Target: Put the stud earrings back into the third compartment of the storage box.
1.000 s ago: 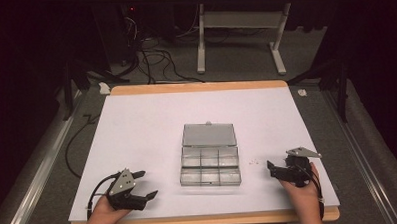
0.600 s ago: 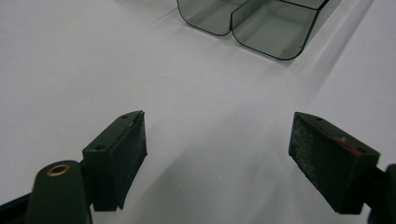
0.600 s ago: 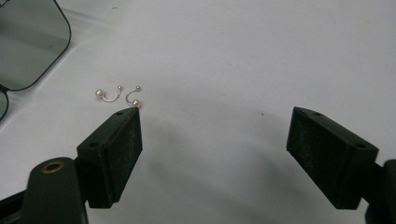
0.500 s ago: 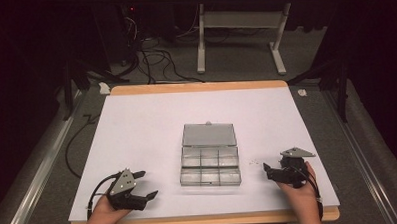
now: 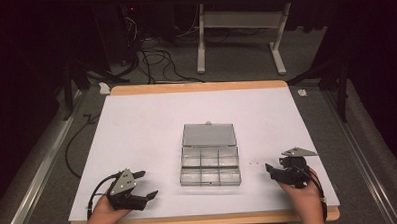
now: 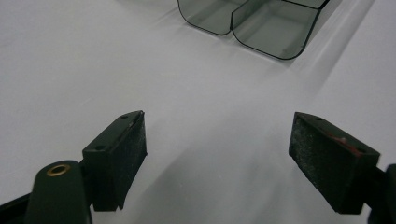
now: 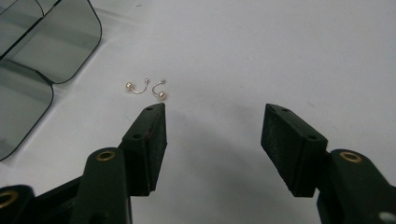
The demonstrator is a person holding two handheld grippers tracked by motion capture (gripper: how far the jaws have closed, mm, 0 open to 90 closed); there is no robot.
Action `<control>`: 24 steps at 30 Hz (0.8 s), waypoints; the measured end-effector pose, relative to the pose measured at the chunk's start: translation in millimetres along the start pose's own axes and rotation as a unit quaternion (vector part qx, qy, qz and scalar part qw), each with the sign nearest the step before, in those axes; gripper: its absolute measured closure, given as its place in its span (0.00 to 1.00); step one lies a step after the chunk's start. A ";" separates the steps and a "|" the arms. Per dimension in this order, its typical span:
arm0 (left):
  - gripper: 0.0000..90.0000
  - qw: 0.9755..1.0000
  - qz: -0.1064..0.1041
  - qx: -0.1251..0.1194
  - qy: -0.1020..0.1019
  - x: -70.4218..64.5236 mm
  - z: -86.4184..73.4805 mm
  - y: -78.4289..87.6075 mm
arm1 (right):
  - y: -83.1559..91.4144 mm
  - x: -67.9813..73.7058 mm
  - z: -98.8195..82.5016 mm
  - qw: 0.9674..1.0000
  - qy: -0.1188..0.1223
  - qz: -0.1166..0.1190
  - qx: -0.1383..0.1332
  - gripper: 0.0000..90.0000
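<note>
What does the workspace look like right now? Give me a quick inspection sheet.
Surface: white sheet over a wood-edged table.
Job's things: clear compartment box, lid open; two small pearl-tipped earrings on the sheet, right of the box.
Clutter: nothing seen.
Grippers: left tool open, holding nothing; right tool open, holding nothing, just short of the earrings.
Cables: black cable trails from the left tool; loose cables on the floor.
Surroundings: dark room, white stand legs behind.
</note>
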State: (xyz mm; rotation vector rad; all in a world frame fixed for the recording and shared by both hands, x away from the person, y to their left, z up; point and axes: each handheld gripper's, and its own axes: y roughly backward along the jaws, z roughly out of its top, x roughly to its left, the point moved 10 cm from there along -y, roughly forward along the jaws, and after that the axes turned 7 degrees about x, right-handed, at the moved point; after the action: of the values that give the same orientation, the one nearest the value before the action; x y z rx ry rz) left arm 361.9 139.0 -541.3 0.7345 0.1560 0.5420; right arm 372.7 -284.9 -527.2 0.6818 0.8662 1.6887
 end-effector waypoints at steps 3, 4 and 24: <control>0.22 1.000 -0.003 0.001 0.001 -0.4 -0.2 -0.3 | 2.5 -0.4 -0.6 1.000 -0.005 -0.002 -0.002 0.52; 0.22 1.000 -0.005 0.001 0.001 -0.4 -0.1 -0.4 | 3.8 -0.5 -1.0 1.000 -0.006 0.000 -0.001 0.53; 0.21 1.000 -0.009 -0.007 -0.002 -1.3 0.8 1.2 | 0.2 12.7 -10.6 0.996 0.015 -0.010 0.086 0.52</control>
State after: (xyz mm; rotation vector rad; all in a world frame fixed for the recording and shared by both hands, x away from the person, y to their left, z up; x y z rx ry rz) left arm 360.5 138.6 -539.9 0.7192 0.1554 0.5247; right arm 360.7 -274.9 -532.9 0.7634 1.0455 1.6225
